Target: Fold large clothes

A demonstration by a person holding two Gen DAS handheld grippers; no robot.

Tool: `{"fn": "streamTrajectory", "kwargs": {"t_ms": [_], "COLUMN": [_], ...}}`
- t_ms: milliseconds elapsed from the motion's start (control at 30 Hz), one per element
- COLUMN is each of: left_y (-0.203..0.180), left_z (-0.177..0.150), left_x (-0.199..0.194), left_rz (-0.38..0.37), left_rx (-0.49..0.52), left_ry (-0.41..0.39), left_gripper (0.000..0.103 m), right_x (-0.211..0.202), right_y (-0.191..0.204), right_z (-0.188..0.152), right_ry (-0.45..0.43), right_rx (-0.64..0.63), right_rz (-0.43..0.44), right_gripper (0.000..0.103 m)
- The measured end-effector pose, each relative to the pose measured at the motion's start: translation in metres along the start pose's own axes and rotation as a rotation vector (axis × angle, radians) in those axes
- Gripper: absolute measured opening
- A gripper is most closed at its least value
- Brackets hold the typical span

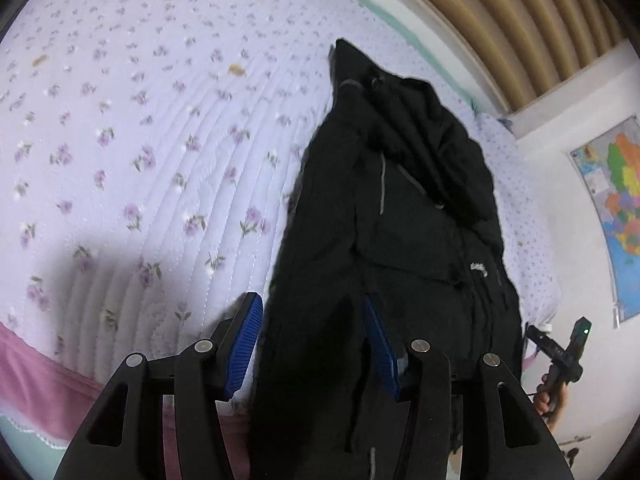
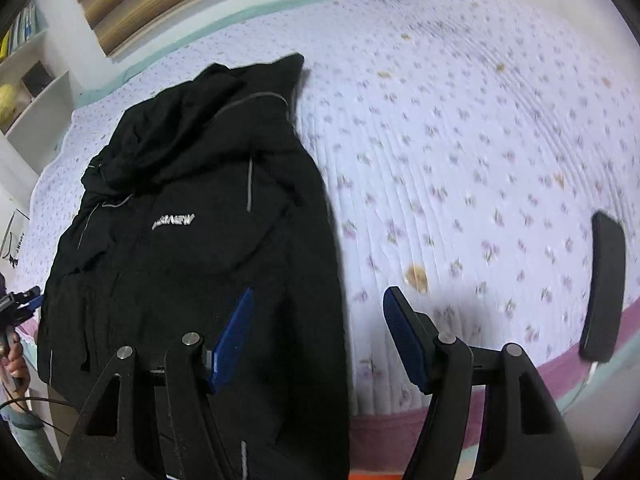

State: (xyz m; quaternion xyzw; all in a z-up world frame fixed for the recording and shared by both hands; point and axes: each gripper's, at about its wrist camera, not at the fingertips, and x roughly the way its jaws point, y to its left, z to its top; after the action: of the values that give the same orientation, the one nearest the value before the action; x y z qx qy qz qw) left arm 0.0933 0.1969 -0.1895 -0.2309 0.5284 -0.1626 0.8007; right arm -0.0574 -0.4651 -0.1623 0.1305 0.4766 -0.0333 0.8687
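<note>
A black hooded jacket (image 1: 400,208) lies lengthwise on the floral quilt, sides folded in, hood at the far end. Its white chest logo (image 2: 173,222) faces up. My left gripper (image 1: 312,344) hovers open over the near hem. One blue pad is over the quilt and the other over the cloth, and neither presses on anything. My right gripper (image 2: 320,338) is also open, straddling the jacket's right edge (image 2: 336,280) from above with nothing held. Each view shows the other gripper in a hand at the jacket's far side: the right (image 1: 560,352), the left (image 2: 20,308).
The quilted bed (image 2: 460,160) has a pink skirt (image 1: 36,384) along its near edge. A black flat object (image 2: 604,292) lies near the bed's right edge. A slatted wooden headboard (image 1: 500,12), a wall map (image 1: 616,208) and white shelves (image 2: 36,100) ring the bed.
</note>
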Motion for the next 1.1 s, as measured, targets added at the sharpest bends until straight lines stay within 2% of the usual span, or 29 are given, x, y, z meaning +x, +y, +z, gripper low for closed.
{"fn": "streamTrajectory", "kwargs": {"t_ms": [167,200,233,267,300,367,467,533,600,733,867,967,1000,1033,1100], "left_y": [-0.017,-0.020,-0.025,-0.032,-0.039,-0.056,-0.073,-0.070,-0.065,-0.066,-0.062,-0.053,-0.050,-0.047,-0.046], "left_z": [-0.007,-0.008,-0.008,-0.007,-0.007,-0.005,0.000,0.000,-0.012,-0.043,-0.075,-0.090,-0.091,-0.091,-0.091], "left_x": [0.012,0.012,0.012,0.010,0.006,-0.008,-0.013,0.007,0.028,0.017,-0.003,-0.002,0.000,-0.001,0.000], "left_rz": [0.028,0.025,0.015,-0.025,-0.116,-0.303,-0.386,-0.438,-0.417,-0.371,-0.219,-0.156,-0.149,-0.141,-0.127], "left_rx": [0.082,0.099,0.116,0.131,0.142,0.180,0.220,0.173,0.133,0.169,0.214,0.178,0.162,0.151,0.129], "left_ry": [0.064,0.068,0.075,0.082,0.092,0.072,0.035,0.077,0.121,0.093,0.059,0.047,0.037,0.027,0.015], "left_gripper": [0.053,0.051,0.051,0.051,0.052,0.055,0.061,0.061,0.061,0.061,0.061,0.061,0.055,0.036,0.019], "right_x": [0.025,0.030,0.032,0.032,0.030,0.016,0.003,0.017,0.036,0.033,0.014,0.003,0.002,0.001,0.002], "right_y": [-0.007,-0.005,-0.001,0.006,0.013,0.029,0.045,0.047,0.043,0.034,0.029,0.031,0.033,0.036,0.034], "right_z": [-0.004,-0.005,-0.006,-0.007,-0.008,-0.007,-0.003,-0.007,-0.017,-0.053,-0.088,-0.108,-0.111,-0.113,-0.112], "right_ry": [0.069,0.087,0.096,0.111,0.117,0.090,0.050,0.079,0.143,0.169,0.165,0.147,0.135,0.127,0.126], "right_rx": [0.056,0.053,0.042,0.015,-0.002,-0.042,-0.081,-0.071,-0.034,-0.025,-0.019,-0.048,-0.059,-0.065,-0.041], "right_rz": [0.038,0.065,0.074,0.083,0.116,0.200,0.277,0.309,0.298,0.252,0.221,0.190,0.168,0.149,0.158], "right_gripper": [0.070,0.066,0.057,0.052,0.048,0.048,0.048,0.048,0.048,0.048,0.048,0.048,0.046,0.043,0.026]}}
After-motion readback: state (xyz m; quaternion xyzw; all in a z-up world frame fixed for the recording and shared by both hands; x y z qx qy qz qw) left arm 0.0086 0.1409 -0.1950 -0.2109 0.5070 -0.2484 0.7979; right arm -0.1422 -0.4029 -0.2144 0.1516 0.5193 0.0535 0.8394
